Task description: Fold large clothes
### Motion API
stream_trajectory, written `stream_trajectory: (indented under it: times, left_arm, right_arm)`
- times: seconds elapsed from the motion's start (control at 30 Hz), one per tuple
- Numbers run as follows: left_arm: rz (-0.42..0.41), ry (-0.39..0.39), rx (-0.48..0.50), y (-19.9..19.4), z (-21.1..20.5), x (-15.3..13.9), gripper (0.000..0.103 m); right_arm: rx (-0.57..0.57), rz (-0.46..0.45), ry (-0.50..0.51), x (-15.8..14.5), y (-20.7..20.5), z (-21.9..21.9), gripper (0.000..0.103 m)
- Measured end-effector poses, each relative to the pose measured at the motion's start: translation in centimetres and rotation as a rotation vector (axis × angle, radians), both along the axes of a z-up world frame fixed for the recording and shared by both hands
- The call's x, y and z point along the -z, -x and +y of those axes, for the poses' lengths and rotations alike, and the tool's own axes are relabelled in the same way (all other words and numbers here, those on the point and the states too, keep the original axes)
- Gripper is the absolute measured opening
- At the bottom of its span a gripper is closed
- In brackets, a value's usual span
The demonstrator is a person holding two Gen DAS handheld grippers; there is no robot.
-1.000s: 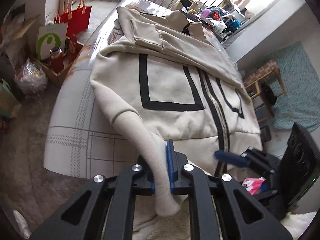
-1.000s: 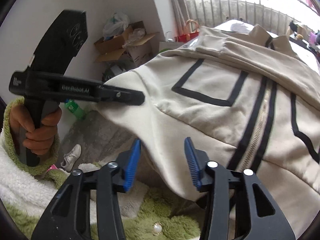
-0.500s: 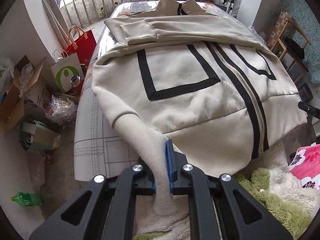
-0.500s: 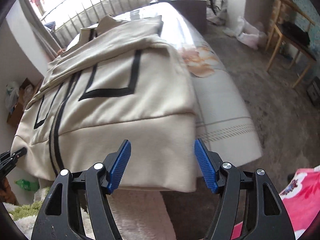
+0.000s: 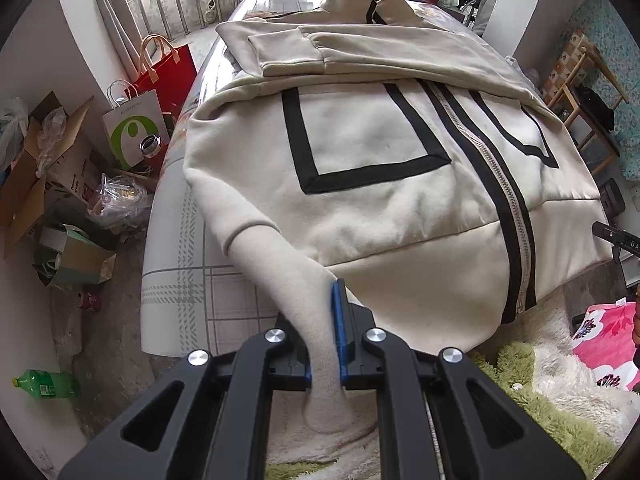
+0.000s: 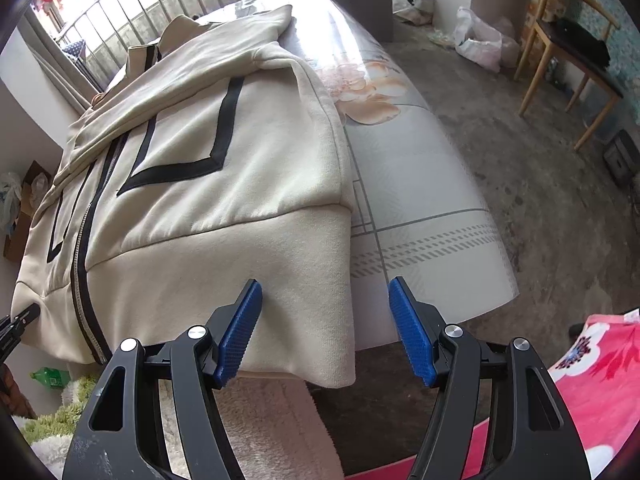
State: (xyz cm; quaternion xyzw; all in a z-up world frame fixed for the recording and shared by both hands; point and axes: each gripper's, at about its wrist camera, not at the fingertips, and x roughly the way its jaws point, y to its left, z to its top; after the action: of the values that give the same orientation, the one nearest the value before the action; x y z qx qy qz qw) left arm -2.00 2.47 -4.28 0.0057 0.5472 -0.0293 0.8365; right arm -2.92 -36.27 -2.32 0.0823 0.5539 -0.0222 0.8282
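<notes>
A large cream zip jacket [image 5: 372,184] with black stripes lies front up on a table, its hem hanging over the near edge. One sleeve [image 5: 360,44] is folded across the chest. My left gripper [image 5: 325,340] is shut on the other sleeve [image 5: 296,292], which runs from the jacket's left side down between the blue pads. In the right wrist view the jacket [image 6: 192,184] fills the left half. My right gripper [image 6: 324,328] is open, its pads on either side of the hem's right corner [image 6: 332,336], not closed on it.
The table [image 6: 416,184] has a glossy floral cover. Bags, a cardboard box and litter [image 5: 80,184] crowd the floor on the left. A wooden chair [image 6: 568,60] stands at the right. Fluffy green and white rugs [image 5: 540,400] and a pink floral blanket [image 6: 592,380] lie near me.
My right gripper has swung from the jacket's left side to the hem's right corner and moved closer to it. My left gripper keeps hold of the sleeve and has shifted slightly.
</notes>
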Motion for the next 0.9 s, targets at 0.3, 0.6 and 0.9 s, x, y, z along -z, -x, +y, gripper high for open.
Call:
stream_trajectory:
  times: [0.3, 0.6, 0.9]
  left_arm:
    - [0.007, 0.005, 0.009, -0.3, 0.0, 0.1, 0.009]
    - [0.015, 0.028, 0.01, -0.5, 0.4, 0.3, 0.009]
    - [0.015, 0.027, 0.011, -0.6, 0.2, 0.3, 0.009]
  right_arm:
    - [0.007, 0.041, -0.012, 0.3, -0.1, 0.0, 0.063]
    - [0.024, 0.063, -0.005, 0.4, -0.8, -0.1, 0.063]
    - [0.002, 0.088, -0.03, 0.5, -0.6, 0.9, 0.057]
